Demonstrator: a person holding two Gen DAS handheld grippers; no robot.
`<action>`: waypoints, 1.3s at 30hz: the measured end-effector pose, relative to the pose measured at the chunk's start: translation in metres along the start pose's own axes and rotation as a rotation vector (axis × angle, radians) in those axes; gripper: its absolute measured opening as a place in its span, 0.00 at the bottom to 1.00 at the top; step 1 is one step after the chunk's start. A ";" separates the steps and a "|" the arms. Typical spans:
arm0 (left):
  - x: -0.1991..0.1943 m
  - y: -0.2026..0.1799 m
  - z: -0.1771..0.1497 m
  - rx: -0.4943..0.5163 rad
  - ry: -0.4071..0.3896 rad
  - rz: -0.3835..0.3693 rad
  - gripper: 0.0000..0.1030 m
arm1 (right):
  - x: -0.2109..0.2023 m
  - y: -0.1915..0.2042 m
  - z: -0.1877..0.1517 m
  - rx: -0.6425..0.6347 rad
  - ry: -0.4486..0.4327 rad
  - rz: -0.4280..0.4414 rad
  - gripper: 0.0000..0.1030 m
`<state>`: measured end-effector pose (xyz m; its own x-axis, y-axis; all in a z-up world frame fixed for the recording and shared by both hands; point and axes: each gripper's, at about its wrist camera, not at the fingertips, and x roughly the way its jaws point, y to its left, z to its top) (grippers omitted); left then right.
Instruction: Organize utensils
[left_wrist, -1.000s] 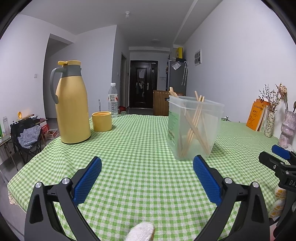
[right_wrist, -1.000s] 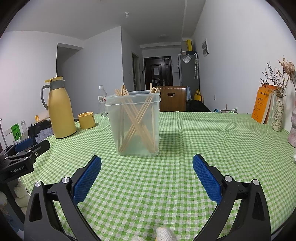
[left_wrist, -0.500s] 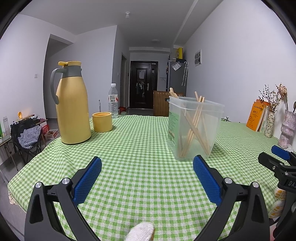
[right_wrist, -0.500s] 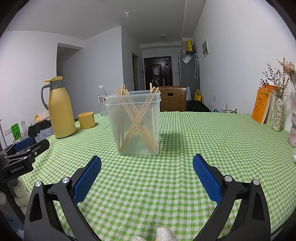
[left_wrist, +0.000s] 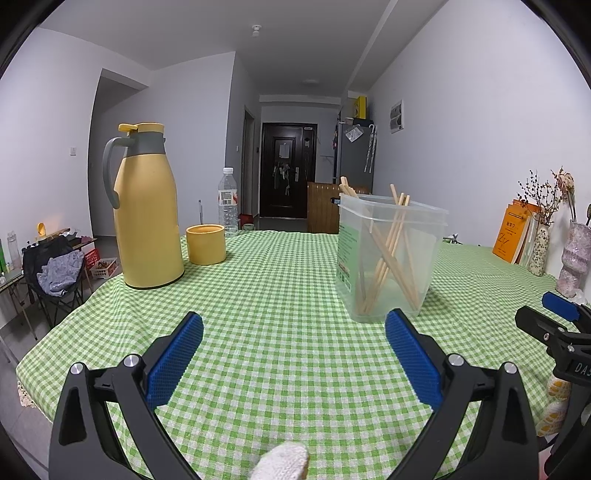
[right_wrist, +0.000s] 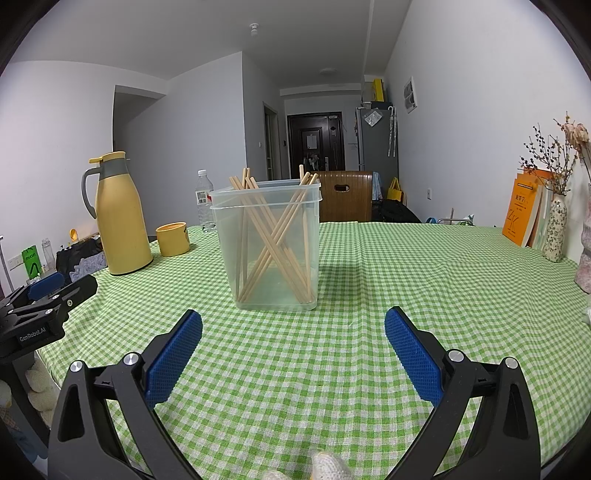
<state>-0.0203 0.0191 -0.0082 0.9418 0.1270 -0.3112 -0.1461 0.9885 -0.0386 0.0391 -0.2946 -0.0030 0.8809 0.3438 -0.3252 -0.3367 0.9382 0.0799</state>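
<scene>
Hovering low over the green checked cloth (right_wrist: 369, 280), both grippers are spread wide and hold nothing. Left gripper (left_wrist: 293, 323) points at bare cloth between the jug (left_wrist: 146, 218) and the tub (left_wrist: 388, 258); the tub sits ahead and to its right, near the right blue pad. Right gripper (right_wrist: 293, 321) faces the tub (right_wrist: 269, 247) almost head-on, apart from it. Chopsticks (right_wrist: 273, 236) stand crossed inside the tub, tips above its rim. Yellow cup (left_wrist: 205, 244) just beside the jug; bottle (left_wrist: 228, 201) behind. Vase (right_wrist: 554, 230) and orange book (right_wrist: 521, 210) stand at the far right edge.
</scene>
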 end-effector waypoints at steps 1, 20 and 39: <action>0.000 0.000 0.000 0.001 0.000 0.000 0.93 | 0.000 0.000 0.000 0.000 0.000 0.000 0.92; -0.001 0.000 0.000 0.004 -0.003 0.001 0.93 | 0.001 0.001 0.000 -0.002 0.001 0.001 0.92; -0.002 -0.001 -0.002 -0.008 0.001 -0.033 0.93 | 0.001 0.003 -0.001 -0.003 0.003 0.001 0.92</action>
<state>-0.0229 0.0175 -0.0094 0.9459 0.0943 -0.3105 -0.1175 0.9914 -0.0568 0.0385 -0.2919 -0.0043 0.8796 0.3443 -0.3283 -0.3381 0.9379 0.0776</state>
